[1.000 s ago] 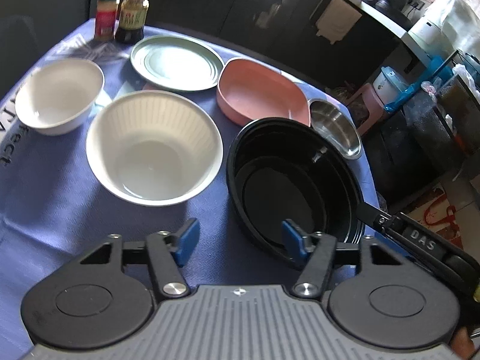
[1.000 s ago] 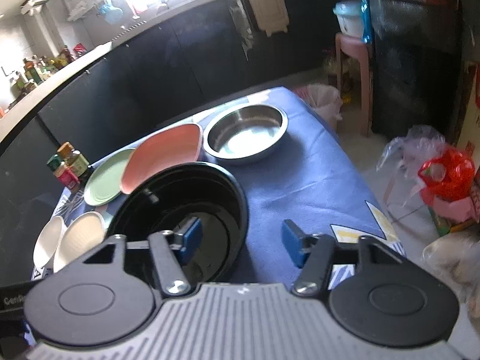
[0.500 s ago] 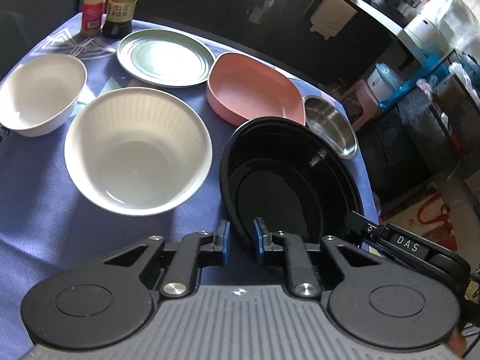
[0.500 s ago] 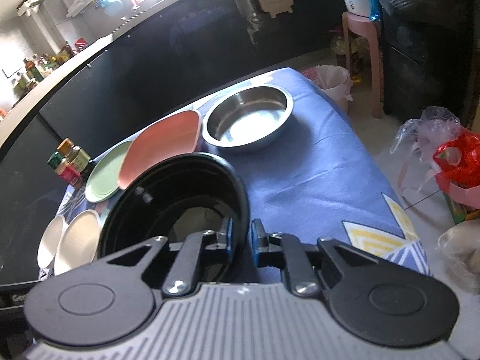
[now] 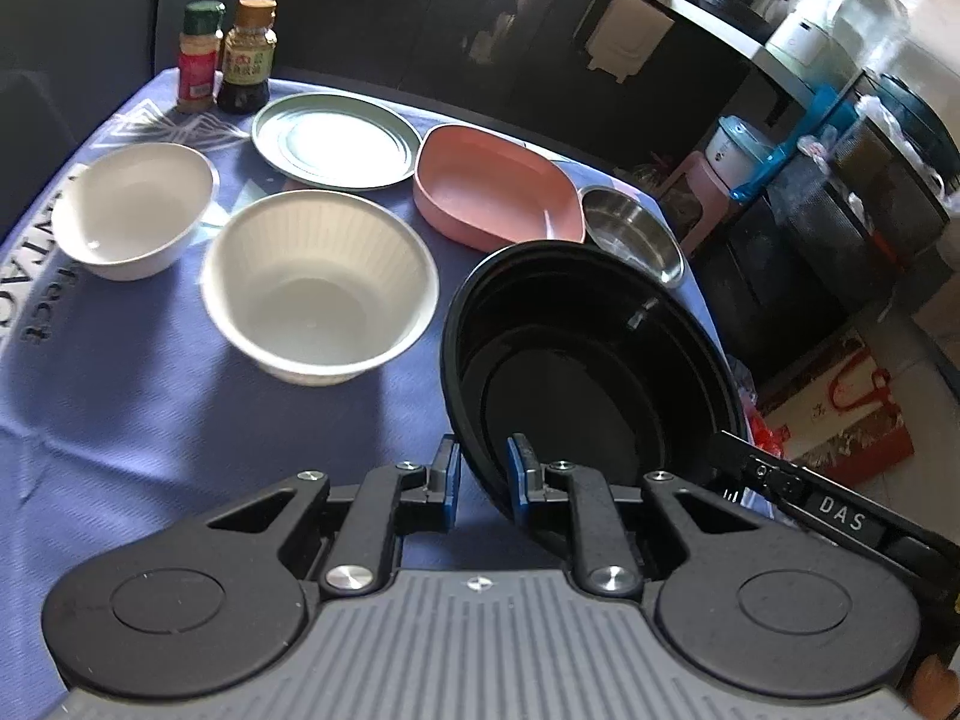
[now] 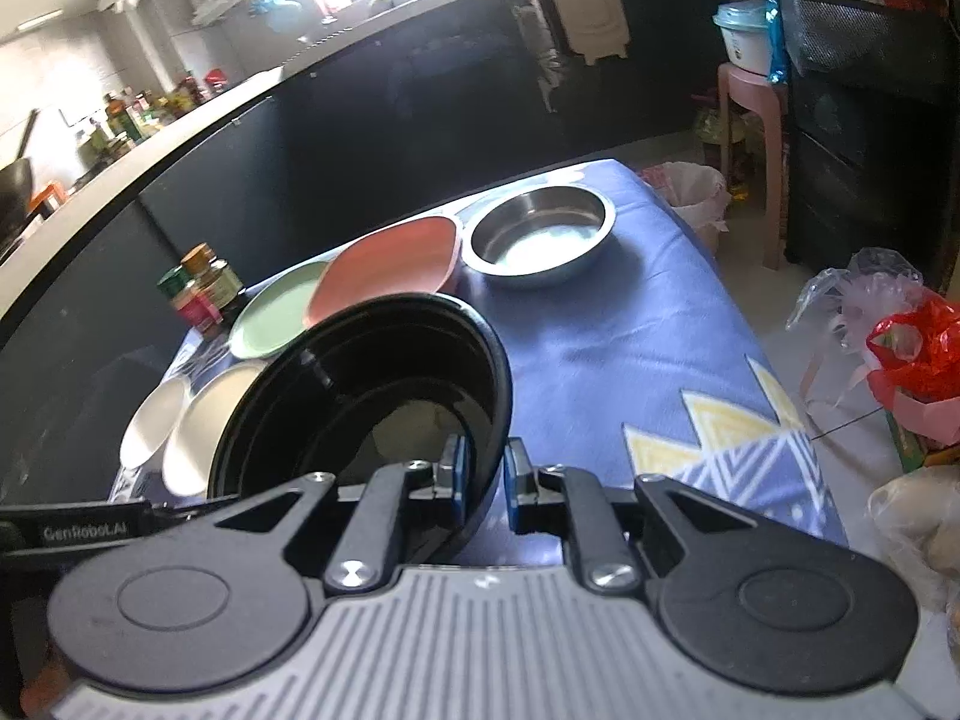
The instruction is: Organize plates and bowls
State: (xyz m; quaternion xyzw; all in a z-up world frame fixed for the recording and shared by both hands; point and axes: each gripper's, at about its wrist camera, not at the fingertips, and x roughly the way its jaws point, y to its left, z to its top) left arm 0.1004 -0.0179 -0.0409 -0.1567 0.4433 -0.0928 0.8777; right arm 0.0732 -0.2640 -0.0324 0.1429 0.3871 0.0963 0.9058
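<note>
A large black bowl (image 5: 591, 360) is held tilted above the blue tablecloth by both grippers. My left gripper (image 5: 483, 474) is shut on its near left rim. My right gripper (image 6: 486, 474) is shut on its right rim; the bowl (image 6: 372, 396) fills the left of that view. On the table stand a ribbed white bowl (image 5: 318, 288), a smaller white bowl (image 5: 135, 207), a green plate (image 5: 336, 141), a pink dish (image 5: 498, 192) and a steel bowl (image 5: 633, 231). The steel bowl (image 6: 543, 237) and pink dish (image 6: 390, 270) also show in the right wrist view.
Two spice bottles (image 5: 228, 57) stand at the table's far left corner. The table's right edge (image 6: 780, 372) drops to the floor, where a red plastic bag (image 6: 912, 354) lies. A dark counter (image 6: 360, 138) runs behind the table. A pink stool (image 6: 753, 120) stands beyond.
Both grippers closed from open onto the black bowl's rim. The bowl has since lifted and tilted off the table.
</note>
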